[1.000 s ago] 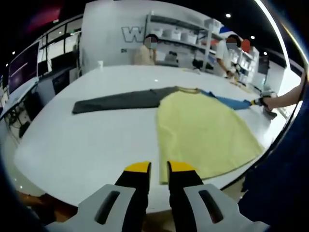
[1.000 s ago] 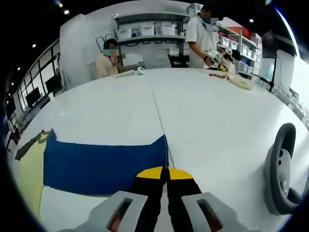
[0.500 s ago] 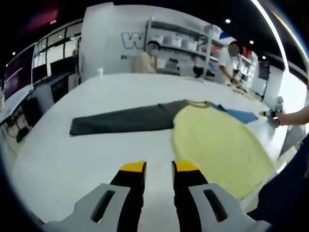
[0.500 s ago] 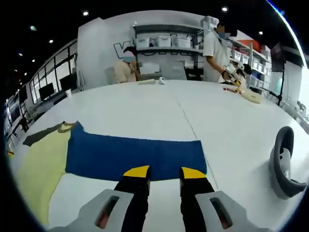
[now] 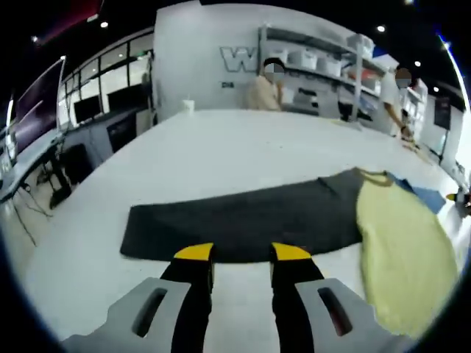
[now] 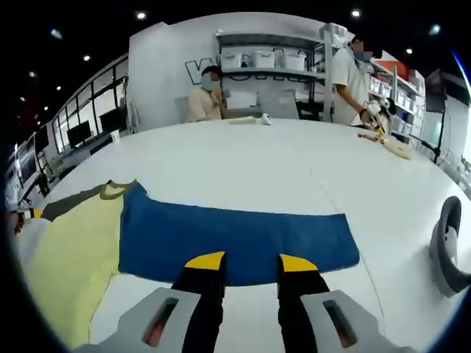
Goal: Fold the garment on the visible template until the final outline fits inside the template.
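Shirt spread flat on the white table (image 5: 221, 147). Our left gripper (image 5: 234, 254) hangs released at the grey sleeve (image 5: 243, 220), right gripper (image 6: 250, 262) released at the blue sleeve (image 6: 235, 235), likely lining up sleeve folds.

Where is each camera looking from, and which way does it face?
Left gripper view: rides the left gripper, fingers open, facing the grey sleeve across the white table.
Right gripper view: rides the right gripper, fingers open, facing the blue sleeve; a grey ring lies at the right.
Shared: the same shirt, its yellow body between the sleeves, and the table.
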Demonstrator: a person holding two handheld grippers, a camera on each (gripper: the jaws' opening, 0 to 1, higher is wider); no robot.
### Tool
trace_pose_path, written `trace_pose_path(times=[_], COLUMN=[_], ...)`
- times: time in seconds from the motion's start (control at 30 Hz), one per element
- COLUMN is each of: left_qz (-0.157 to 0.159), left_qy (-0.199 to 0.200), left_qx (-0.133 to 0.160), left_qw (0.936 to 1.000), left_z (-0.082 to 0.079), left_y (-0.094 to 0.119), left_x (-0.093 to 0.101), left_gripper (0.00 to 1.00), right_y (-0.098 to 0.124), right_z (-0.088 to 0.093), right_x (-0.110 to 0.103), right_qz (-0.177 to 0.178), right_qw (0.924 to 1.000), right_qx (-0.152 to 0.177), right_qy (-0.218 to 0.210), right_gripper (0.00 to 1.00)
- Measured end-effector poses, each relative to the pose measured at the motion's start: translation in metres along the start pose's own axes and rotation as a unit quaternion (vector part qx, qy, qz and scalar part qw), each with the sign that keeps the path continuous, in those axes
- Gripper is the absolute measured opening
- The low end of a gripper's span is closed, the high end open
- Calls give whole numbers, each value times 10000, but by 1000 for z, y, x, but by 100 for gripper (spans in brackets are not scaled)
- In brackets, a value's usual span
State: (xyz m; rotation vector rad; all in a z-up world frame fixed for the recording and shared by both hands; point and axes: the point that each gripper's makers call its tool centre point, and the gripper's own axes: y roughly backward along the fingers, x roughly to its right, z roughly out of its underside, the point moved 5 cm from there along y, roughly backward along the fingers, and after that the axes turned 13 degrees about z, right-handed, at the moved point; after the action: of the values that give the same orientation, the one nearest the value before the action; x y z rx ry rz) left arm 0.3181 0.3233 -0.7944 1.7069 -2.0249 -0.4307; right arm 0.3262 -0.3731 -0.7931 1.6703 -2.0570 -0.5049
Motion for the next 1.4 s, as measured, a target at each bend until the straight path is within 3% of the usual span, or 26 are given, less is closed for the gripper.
trace_pose_path(times=[0.03,0.17,0.33,0.53,0.6,0.67,0.83,0.97,1.1,1.4], left_qz=[-134,-403,-380,-326,-315,-322,-371,-379,-445,-565], left_qy=[-109,-230,-362,-498,-624,-701,-687,-743,-786,-579], left_qx=[22,-303,-354,-382,-378,-382,-363,-388,-482,-431], left_qw=[9998,9985,9980,9975,9968,9963,9963,9958,9947,9958], left_z=[-4,6,6,10,13,14,15,16,18,26], left_y=[-9,-17,-28,-29,-25,-21,-20,-16,-9,9], left_x=[-10,-22,-26,-28,-30,-29,-35,-42,-50,-65], left_gripper=[29,28,26,23,19,17,8,4,2,2], right_y=[-5,-15,-24,-29,-31,-30,-25,-19,-15,1], right_z=[1,1,2,10,20,19,25,29,30,41], right_x=[0,-7,-2,0,3,6,20,26,25,29], right_qz=[129,167,266,270,237,200,482,509,558,798], right_qw=[9998,9997,9986,9983,9971,9984,9971,9977,9967,9947], right_qx=[-20,18,-99,-246,-436,-367,-415,-453,-524,-634], right_qy=[179,176,442,458,577,376,419,-37,257,-147], right_gripper=[22,23,25,23,23,19,0,0,0,0])
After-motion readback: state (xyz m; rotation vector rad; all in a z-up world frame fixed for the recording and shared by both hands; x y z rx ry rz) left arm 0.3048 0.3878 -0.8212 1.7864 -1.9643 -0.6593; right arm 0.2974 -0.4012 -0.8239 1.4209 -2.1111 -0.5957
